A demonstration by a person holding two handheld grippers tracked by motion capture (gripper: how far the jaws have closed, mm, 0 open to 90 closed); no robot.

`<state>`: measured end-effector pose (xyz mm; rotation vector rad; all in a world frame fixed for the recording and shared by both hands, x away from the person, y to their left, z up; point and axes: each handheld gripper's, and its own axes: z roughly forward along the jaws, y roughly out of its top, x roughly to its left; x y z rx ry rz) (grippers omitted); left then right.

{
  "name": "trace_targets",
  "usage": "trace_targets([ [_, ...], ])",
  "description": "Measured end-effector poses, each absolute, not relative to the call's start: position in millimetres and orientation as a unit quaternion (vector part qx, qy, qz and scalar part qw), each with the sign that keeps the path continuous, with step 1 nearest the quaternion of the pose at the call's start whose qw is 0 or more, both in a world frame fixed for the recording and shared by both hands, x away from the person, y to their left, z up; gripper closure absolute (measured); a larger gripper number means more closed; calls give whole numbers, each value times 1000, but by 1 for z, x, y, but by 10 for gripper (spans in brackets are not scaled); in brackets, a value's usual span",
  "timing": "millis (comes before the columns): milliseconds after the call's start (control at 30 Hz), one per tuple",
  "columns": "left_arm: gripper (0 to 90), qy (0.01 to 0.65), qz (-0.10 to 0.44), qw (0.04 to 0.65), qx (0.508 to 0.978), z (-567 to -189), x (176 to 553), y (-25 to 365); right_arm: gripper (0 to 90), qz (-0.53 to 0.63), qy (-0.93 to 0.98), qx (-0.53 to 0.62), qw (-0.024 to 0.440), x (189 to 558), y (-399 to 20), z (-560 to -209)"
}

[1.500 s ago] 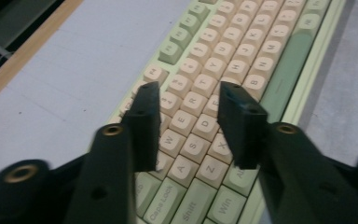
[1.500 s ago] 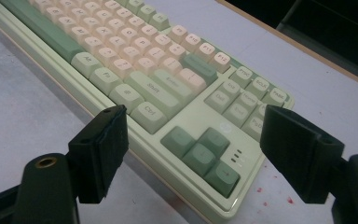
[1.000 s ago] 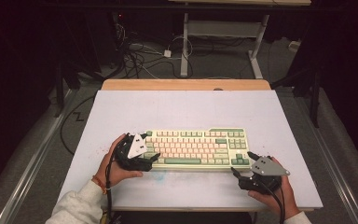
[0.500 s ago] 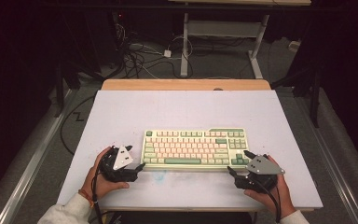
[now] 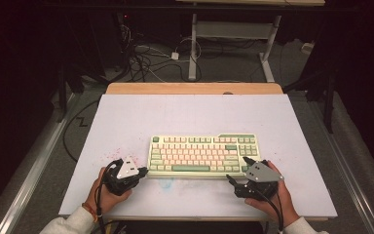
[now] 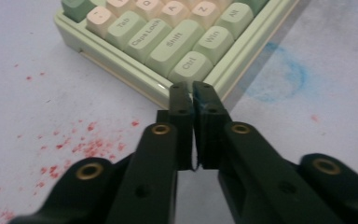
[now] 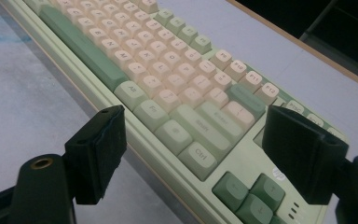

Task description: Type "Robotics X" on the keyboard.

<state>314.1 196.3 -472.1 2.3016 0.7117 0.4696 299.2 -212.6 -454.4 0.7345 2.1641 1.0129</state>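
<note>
Keyboard point(image 5: 203, 155) near worktop point(image 5: 185, 112) front edge; left gripper point(image 5: 142, 170) jaws just closed, empty, at its front-left corner; right gripper point(image 5: 238, 170) jaws wide, straddling its front-right corner.

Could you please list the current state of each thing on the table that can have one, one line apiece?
Pale green and cream mechanical keyboard: flat on the table, keys up, not gripped.
Left hand-held gripper: jaws just closed, shut on nothing, tips at the keyboard's near-left corner by Ctrl.
Right hand-held gripper: jaws open, straddling the keyboard's near-right corner, pads not pressing on it.
White table top: stained with red specks and a blue smudge.
</note>
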Motion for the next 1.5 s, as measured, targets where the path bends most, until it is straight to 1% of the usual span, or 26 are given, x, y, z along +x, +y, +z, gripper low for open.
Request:
trace_targets([
  [100,878,268,173,344,883,-467,317,193,220,385,822,277,315,299,-212,-455],
  [267,878,256,177,340,888,-462,324,181,220,380,827,274,311,298,-210,-457],
  [700,878,253,170,349,886,-448,354,156,220,374,831,271,311,297,-208,-459],
  [933,877,244,163,344,892,-448,370,136,220,373,832,270,310,297,-209,-460],
  [1067,878,230,162,330,901,-449,374,125,220,372,832,271,309,296,-210,-460],
  [1367,877,237,163,313,905,-454,382,121,220,370,834,268,309,296,-210,-461],
  [1500,877,234,149,309,910,-456,384,121,220,368,835,269,307,297,-210,-461],
])
